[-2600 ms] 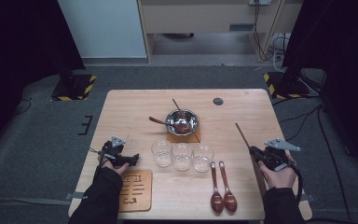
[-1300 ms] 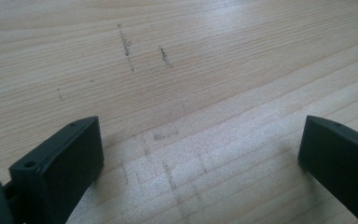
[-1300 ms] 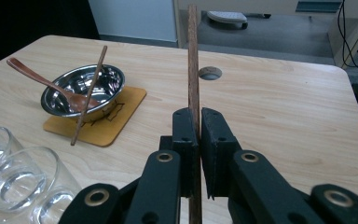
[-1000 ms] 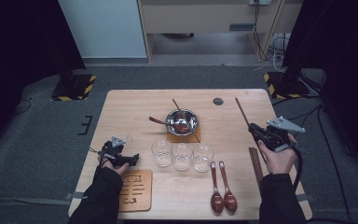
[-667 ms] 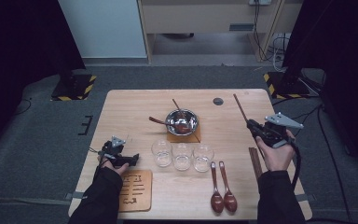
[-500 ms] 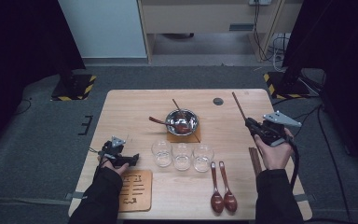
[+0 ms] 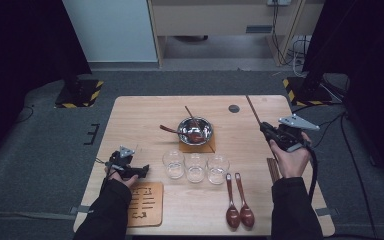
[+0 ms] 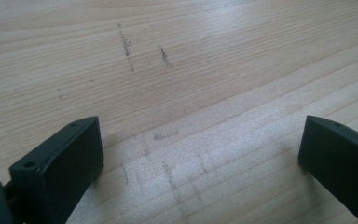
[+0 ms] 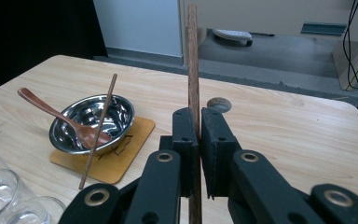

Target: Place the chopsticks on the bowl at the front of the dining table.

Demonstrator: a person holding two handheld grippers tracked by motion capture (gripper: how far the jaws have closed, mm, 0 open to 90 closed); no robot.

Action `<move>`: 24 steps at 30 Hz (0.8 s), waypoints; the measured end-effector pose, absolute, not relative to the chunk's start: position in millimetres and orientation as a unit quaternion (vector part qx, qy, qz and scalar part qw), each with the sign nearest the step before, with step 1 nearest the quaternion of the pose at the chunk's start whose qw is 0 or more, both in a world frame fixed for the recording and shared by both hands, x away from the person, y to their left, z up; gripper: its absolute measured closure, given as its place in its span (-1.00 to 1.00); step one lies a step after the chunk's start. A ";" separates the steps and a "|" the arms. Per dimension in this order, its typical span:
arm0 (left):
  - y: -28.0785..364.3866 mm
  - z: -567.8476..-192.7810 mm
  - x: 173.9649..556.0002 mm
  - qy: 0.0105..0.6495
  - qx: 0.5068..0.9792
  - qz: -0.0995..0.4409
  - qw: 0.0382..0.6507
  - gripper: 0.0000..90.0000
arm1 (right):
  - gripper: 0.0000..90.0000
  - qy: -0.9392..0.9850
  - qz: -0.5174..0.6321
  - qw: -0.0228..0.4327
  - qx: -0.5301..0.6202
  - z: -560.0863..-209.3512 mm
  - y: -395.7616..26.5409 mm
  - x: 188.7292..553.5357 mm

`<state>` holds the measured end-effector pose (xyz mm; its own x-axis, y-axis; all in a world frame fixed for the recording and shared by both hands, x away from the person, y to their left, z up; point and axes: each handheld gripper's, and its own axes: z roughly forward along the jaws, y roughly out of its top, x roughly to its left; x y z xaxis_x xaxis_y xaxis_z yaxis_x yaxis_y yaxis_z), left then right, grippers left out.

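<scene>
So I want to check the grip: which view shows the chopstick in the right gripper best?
The right gripper view: the chopstick runs up close between the right gripper and its shut jaws. The high view shows it as a thin dark line rising from that gripper. The left gripper view looks at bare table.

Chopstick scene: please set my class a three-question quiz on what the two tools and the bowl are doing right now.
1. True or false: the right tool is shut on a chopstick.
2. What lies in the bowl? A) three glasses B) a spoon and a chopstick C) nothing
3. Fill in: the left tool rests with its jaws ____ over bare table.

Key
1. True: the jaws pinch the stick, which points up and away.
2. B: both lean on the bowl's rim, the bowl on a wooden coaster.
3. Open: nothing is between them.
</scene>
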<state>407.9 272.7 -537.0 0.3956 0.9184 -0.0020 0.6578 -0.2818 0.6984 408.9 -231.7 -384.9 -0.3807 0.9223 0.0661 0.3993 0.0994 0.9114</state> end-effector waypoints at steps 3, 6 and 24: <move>272.7 -537.0 407.9 0.509 0.774 0.206 0.315 -1.00 | 0.88 0.686 0.471 0.280 0.479 -383.4 -229.6 411.9; 272.7 -537.0 407.9 0.510 0.773 0.206 0.315 -1.00 | 0.88 0.687 0.471 0.279 0.478 -382.3 -226.3 415.1; 272.7 -537.0 407.9 0.509 0.773 0.207 0.315 -1.00 | 0.88 0.686 0.478 0.278 0.472 -377.8 -211.7 431.6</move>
<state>407.9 272.7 -537.0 0.3956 0.9184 -0.0019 0.6578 -0.2819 0.6985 431.6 -211.7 -377.8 -0.3986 0.9145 0.0692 0.3828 0.0974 0.9187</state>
